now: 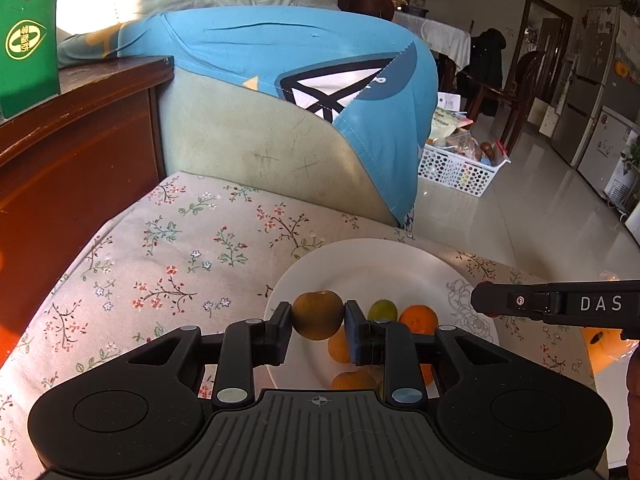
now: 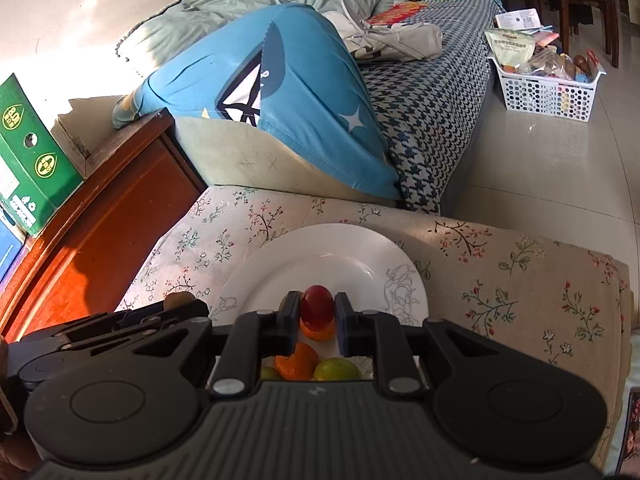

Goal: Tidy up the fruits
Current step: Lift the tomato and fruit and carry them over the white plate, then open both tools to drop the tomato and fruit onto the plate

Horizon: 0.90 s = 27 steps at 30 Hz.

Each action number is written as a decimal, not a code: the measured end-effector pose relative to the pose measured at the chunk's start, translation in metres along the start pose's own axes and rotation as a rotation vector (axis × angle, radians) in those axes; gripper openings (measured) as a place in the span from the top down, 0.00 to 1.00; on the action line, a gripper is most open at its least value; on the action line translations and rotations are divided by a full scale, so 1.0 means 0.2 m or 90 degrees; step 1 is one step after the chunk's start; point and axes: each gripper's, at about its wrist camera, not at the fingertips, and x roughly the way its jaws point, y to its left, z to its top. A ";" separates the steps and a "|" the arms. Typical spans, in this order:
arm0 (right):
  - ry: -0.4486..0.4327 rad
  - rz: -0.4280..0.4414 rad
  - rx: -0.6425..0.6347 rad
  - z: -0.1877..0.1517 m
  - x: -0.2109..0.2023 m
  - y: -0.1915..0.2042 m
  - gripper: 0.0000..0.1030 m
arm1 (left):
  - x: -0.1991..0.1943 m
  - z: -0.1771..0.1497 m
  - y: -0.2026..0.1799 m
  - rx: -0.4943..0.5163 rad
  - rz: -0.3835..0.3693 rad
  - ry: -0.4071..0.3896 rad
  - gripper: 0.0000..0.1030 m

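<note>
A white plate (image 1: 372, 264) lies on a floral cloth. Above it my left gripper (image 1: 317, 316) is shut on a brown-green round fruit (image 1: 317, 315). On the plate below sit a green fruit (image 1: 382, 310) and several oranges (image 1: 418, 319). My right gripper (image 1: 486, 300) reaches in from the right edge of the left wrist view. In the right wrist view, my right gripper (image 2: 317, 309) is shut on a small red fruit (image 2: 317, 308) over the plate (image 2: 332, 248). An orange (image 2: 297, 361) and a green fruit (image 2: 337, 369) lie beneath it. The left gripper (image 2: 176, 304) shows at the left.
The floral cloth (image 1: 168, 272) covers a padded seat. A reddish wooden cabinet (image 1: 72, 152) with a green box (image 1: 26, 36) stands at the left. A sofa arm under a blue cloth (image 1: 288, 64) rises behind. A white basket (image 2: 548, 92) of snacks sits on the glossy floor.
</note>
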 end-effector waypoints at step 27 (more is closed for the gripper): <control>0.039 -0.021 0.112 0.00 0.14 -0.07 0.52 | 0.14 0.07 -0.02 -0.035 0.010 -0.009 0.24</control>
